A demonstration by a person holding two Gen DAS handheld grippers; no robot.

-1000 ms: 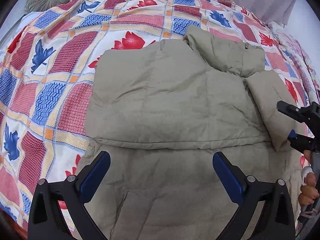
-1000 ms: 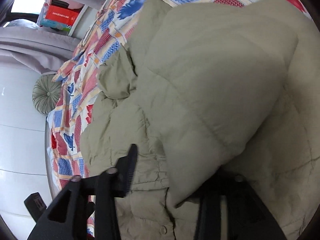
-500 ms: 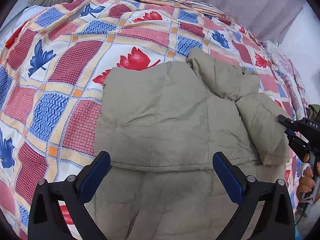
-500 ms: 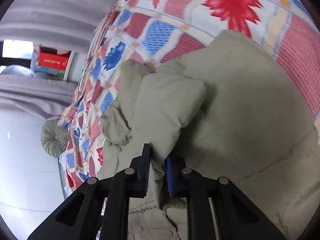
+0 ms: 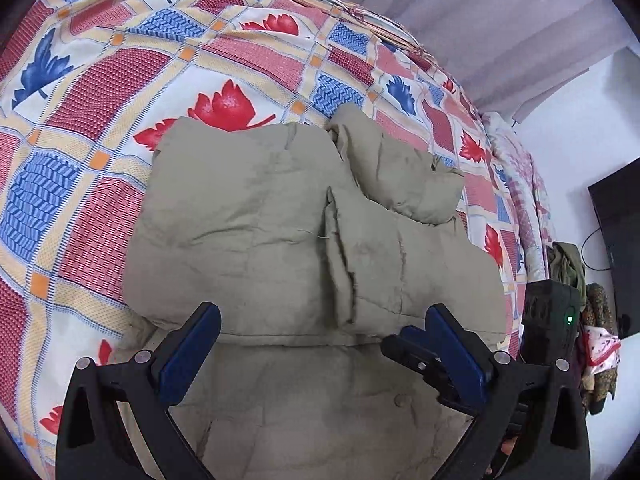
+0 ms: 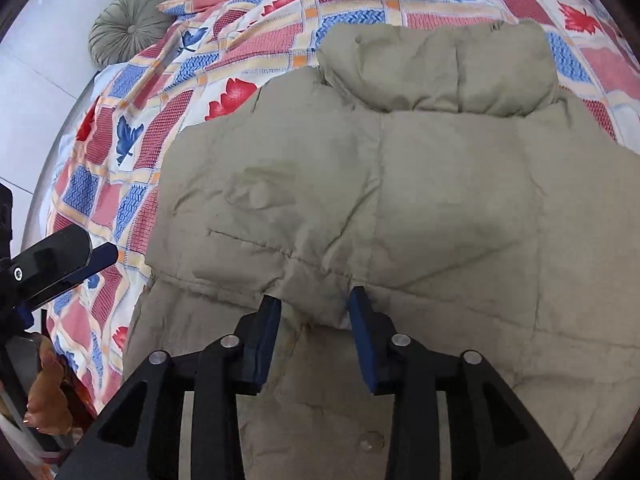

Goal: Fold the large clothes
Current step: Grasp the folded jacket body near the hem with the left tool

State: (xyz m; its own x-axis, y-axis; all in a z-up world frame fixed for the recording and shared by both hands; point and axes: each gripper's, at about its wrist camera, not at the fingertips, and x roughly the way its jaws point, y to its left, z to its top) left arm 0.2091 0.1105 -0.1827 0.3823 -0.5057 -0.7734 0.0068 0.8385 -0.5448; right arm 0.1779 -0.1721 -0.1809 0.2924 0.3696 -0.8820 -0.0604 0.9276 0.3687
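A khaki padded jacket (image 5: 260,220) lies on the patterned bedspread (image 5: 100,80), both sleeves folded in over its body, hood (image 5: 396,168) at the far end. It also fills the right wrist view (image 6: 400,200). My left gripper (image 5: 324,344) is open and empty, hovering above the jacket's lower part. My right gripper (image 6: 316,312) is open, its fingertips at the edge of the folded right sleeve; the cloth lies between the pads without being pinched. The right gripper also shows in the left wrist view (image 5: 404,344), the left one in the right wrist view (image 6: 60,256).
A round green cushion (image 6: 128,24) lies at the head of the bed. Grey curtains (image 5: 500,32) hang behind the bed. A dark screen (image 5: 616,240) and heaped clothes (image 5: 576,272) stand to the right of the bed.
My right gripper carried the right sleeve over onto the jacket's body, laid it down and opened. My left gripper stayed open and drew back a little.
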